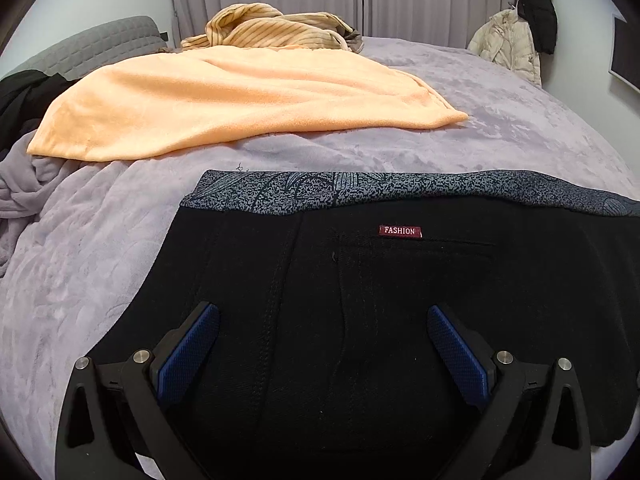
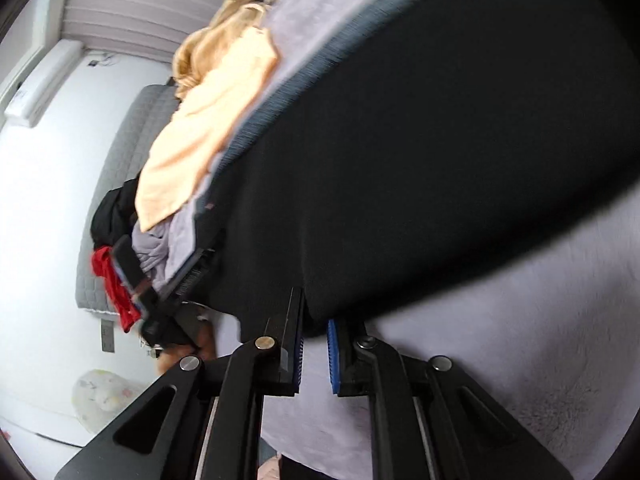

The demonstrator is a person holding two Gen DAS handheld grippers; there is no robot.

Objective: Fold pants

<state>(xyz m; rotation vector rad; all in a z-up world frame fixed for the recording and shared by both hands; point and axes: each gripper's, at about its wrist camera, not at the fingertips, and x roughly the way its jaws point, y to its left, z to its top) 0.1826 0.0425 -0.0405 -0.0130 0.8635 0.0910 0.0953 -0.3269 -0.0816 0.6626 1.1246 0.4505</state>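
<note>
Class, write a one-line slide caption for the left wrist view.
Open left gripper poised over black pants lying on a lilac bedspread, orange towel behind.

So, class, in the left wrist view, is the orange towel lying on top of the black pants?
No: the orange towel lies farther back on the bed, apart from the black pants.

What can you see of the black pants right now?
The black pants lie spread flat on the lilac bed cover, knit-looking, with a grey speckled waistband at the far edge and a red FASHION label below it. The left gripper hangs open over them. The right gripper is shut on their near edge.
</note>
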